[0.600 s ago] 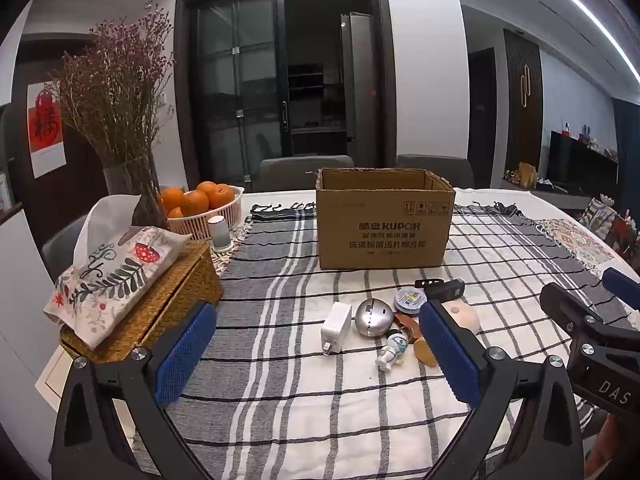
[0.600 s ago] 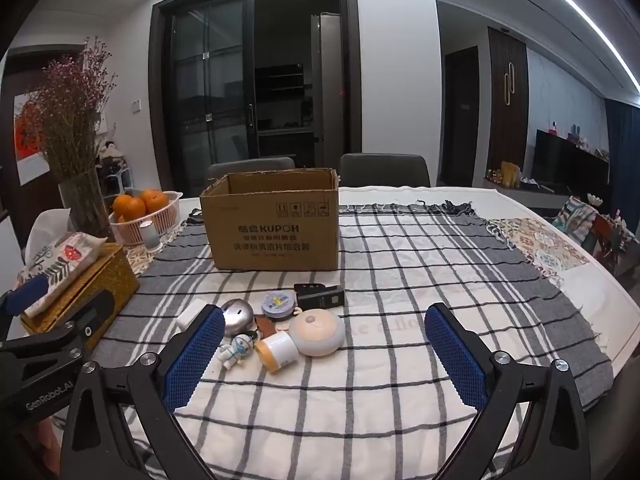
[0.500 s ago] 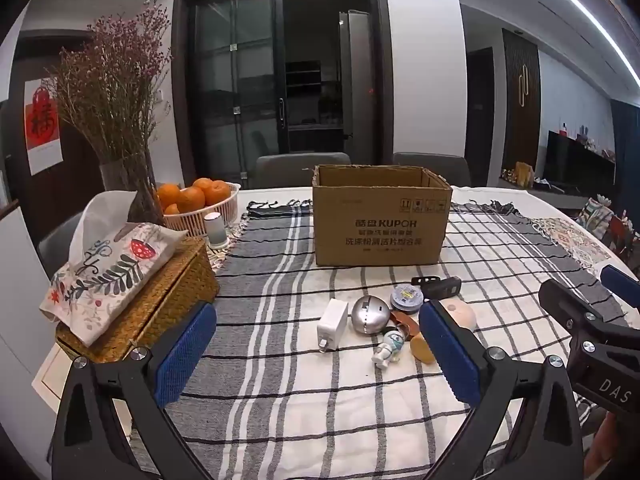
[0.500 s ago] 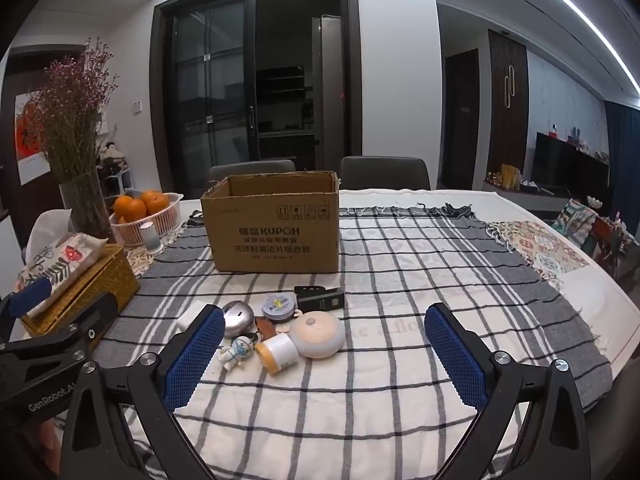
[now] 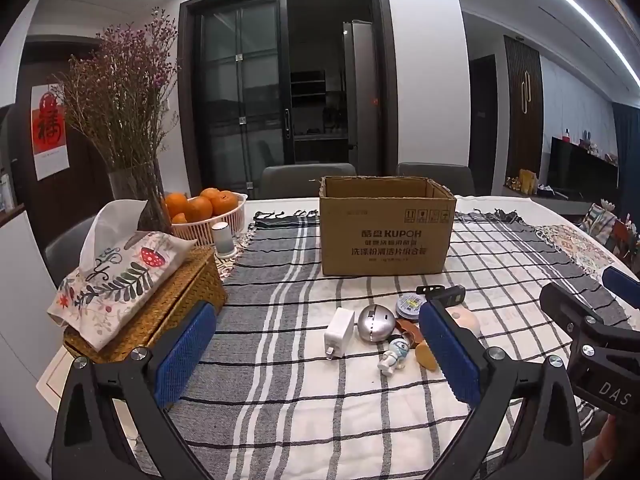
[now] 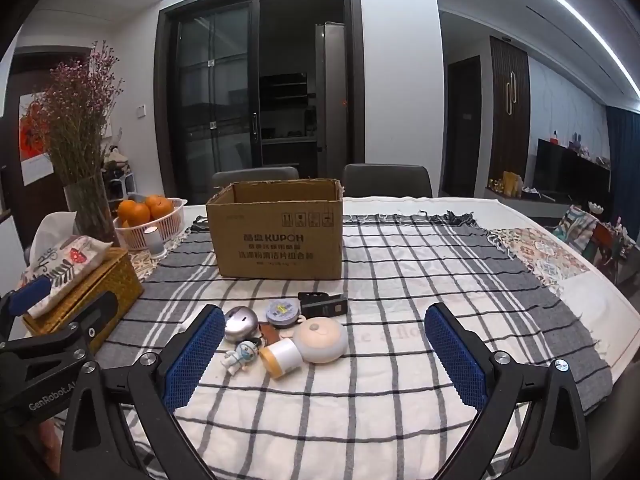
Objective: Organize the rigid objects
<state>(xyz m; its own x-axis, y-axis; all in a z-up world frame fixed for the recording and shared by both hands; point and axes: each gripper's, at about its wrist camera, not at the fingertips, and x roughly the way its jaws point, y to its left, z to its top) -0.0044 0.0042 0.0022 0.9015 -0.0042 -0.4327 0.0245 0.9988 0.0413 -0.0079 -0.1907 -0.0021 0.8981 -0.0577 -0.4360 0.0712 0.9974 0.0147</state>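
An open cardboard box (image 5: 387, 229) (image 6: 279, 233) stands mid-table on a checked cloth. In front of it lies a cluster of small items: a white charger (image 5: 339, 332), a silver round device (image 5: 375, 323) (image 6: 241, 323), a round tin (image 6: 282, 312), a black clip-like device (image 6: 323, 305), a pink round lamp (image 6: 321, 339), a small astronaut figure (image 6: 241, 355) (image 5: 393, 354) and a white-and-yellow roll (image 6: 281, 357). My left gripper (image 5: 316, 352) is open and empty, short of the charger. My right gripper (image 6: 325, 356) is open and empty, short of the lamp.
At the left stand a wicker tissue box (image 5: 160, 304) with a floral cover, a glass vase of dried flowers (image 5: 132, 128), a basket of oranges (image 5: 208, 212) and a small white cup (image 5: 222, 238). Chairs stand behind the table. The table's right edge (image 6: 616, 312) curves away.
Both grippers have drawn back and risen slightly, so the items sit a little farther off. Both stay open and nothing on the table has moved.
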